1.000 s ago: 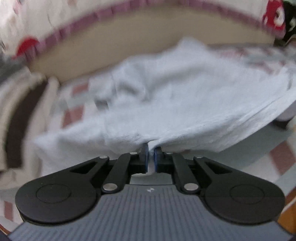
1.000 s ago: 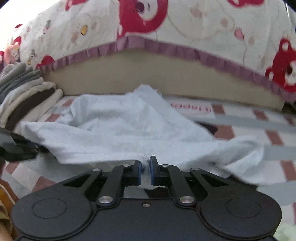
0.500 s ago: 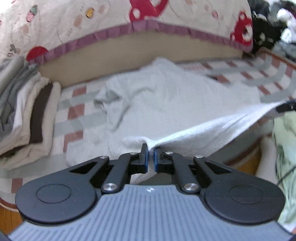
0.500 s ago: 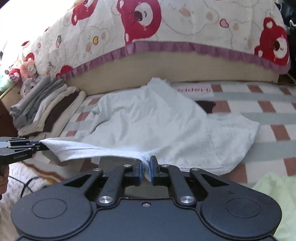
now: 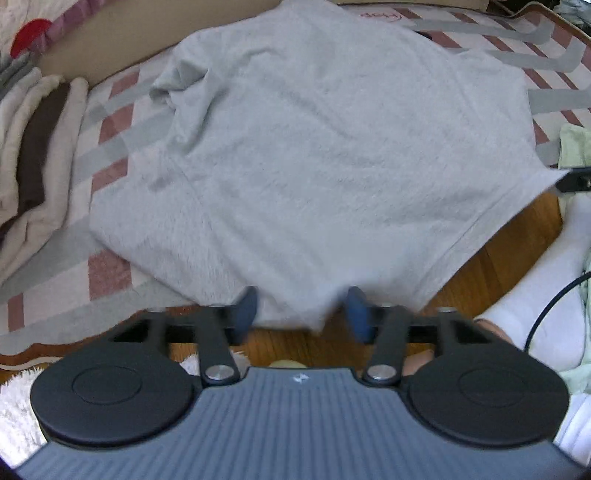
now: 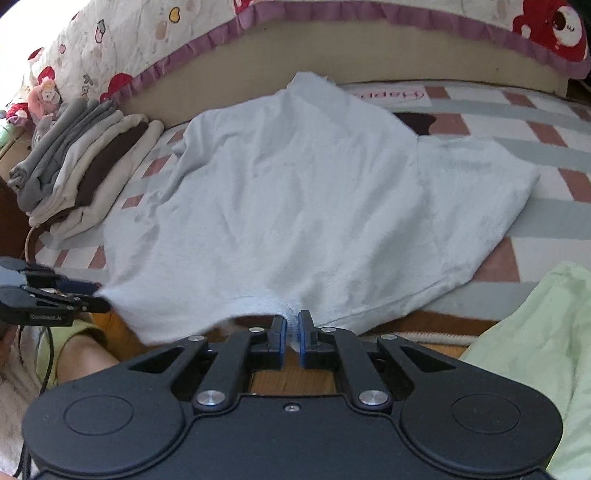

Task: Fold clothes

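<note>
Grey shirt (image 5: 314, 147) hem between opening left tongs (image 5: 301, 314)

**What I can't make out from either wrist view**

My left gripper (image 5: 301, 314) has blurred blue pads (image 5: 246, 308) as its jaws open, and the pale grey T-shirt (image 5: 314, 147) hem between them is smeared. The folded clothes stack (image 5: 33, 147) is cut by the left edge. The rug's pink lettering (image 6: 391, 95) reads mirrored, partly under the shirt. My right gripper (image 6: 291, 338) hides the hem it pinches.

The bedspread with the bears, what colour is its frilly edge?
Purple. The bedspread's frilly edge shows best in the right wrist view.
</note>
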### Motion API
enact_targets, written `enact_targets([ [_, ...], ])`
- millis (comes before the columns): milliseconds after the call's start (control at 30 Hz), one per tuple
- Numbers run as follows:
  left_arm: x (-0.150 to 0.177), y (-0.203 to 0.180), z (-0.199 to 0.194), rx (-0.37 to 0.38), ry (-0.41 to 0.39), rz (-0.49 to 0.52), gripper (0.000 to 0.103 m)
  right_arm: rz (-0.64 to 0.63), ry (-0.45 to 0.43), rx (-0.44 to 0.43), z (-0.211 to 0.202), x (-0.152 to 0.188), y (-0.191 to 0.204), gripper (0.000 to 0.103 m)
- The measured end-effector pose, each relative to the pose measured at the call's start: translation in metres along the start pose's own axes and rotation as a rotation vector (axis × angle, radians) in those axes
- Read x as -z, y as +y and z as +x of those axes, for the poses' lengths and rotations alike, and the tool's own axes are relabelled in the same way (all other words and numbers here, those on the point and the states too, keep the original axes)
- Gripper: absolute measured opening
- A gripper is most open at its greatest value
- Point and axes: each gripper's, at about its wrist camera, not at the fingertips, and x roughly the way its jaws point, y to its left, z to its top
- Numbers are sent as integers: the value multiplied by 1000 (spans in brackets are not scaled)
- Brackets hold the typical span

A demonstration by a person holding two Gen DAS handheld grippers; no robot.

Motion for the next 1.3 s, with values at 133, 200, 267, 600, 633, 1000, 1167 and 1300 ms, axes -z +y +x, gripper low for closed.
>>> enact_targets([
  [133, -15, -7, -16, 72, -85, 5, 65, 80, 4, -24, 3, -1, -9, 8],
  [200, -31, -7, -17, 124, -110, -8, 65, 129, 2, -44, 2, -7, -13, 8],
  [267, -51, -9, -17, 183, -126, -27, 66, 112, -14, -41, -1, -12, -8, 8],
  [600, -91, -52, 47, 277, -69, -101, 66, 95, -81, 51, -13, -1, 7, 8],
  [633, -87, -56, 53, 275, -48, -99, 66, 91, -88, 60, -16, -3, 7, 8],
  [1000, -56, -69, 100, 206, 174, -63, 66, 147, -124, 76, -25, 12, -13, 15],
  [1167, -64, -69, 93, 181, 165, -55, 67, 36, -175, 296, -15, 14, -16, 20],
  [1300, -84, -66, 79, 168, 88, -24, 67, 69, -224, 300, -8, 6, -36, 38],
])
